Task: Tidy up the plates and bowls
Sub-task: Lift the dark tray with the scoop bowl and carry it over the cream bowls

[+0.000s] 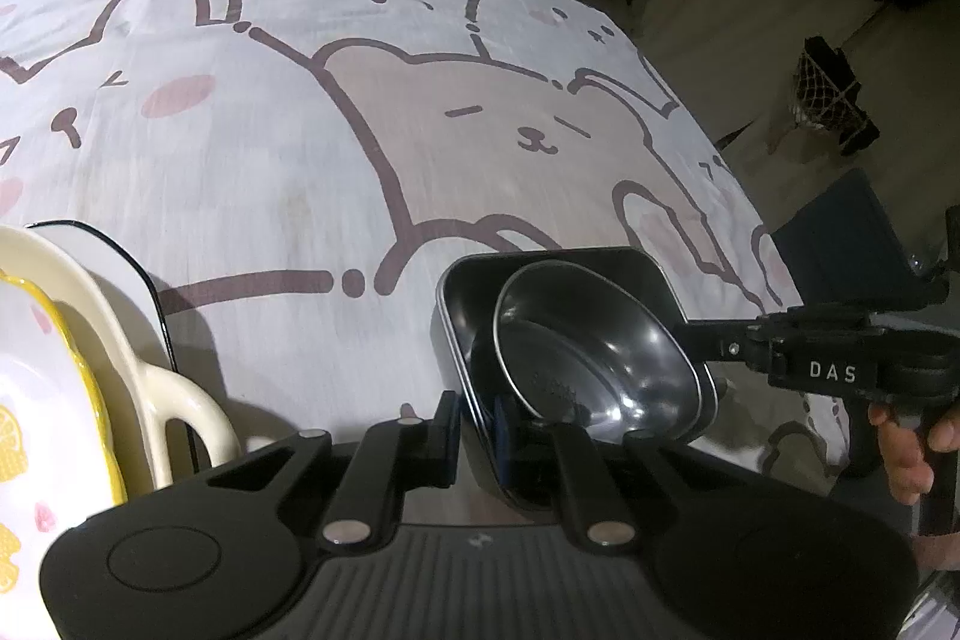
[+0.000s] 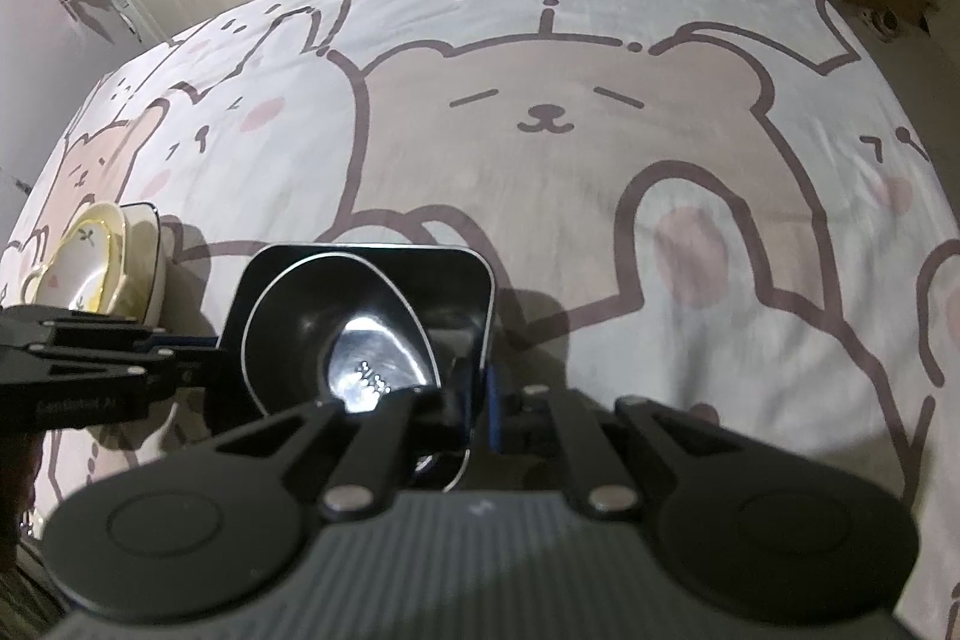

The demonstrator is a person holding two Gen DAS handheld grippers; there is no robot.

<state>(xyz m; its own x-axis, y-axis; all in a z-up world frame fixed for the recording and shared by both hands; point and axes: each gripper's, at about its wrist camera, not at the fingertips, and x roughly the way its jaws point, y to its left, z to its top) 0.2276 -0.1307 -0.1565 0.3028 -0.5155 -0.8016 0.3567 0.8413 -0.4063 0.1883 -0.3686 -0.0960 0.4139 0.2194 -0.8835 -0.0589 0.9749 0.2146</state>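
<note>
A black square dish (image 1: 600, 268) (image 2: 420, 268) stands on the bear-print tablecloth (image 1: 300, 148), with a round black bowl (image 1: 600, 358) (image 2: 312, 316) tilted inside it. My left gripper (image 1: 477, 424) is shut on the dish's near-left wall, one blue pad on each side of the rim. My right gripper (image 2: 477, 394) is shut on the dish's right wall. In the left wrist view the right gripper (image 1: 696, 337) reaches in from the right with a hand on its grip. In the right wrist view the left gripper (image 2: 210, 352) meets the dish from the left.
To the left is a stack: a cream handled dish (image 1: 90, 316) (image 2: 135, 244) holding a yellow-rimmed lemon plate (image 1: 36, 400), on a black-rimmed white tray (image 1: 138, 274). The table's edge curves down on the right, beside a dark chair (image 1: 840, 232).
</note>
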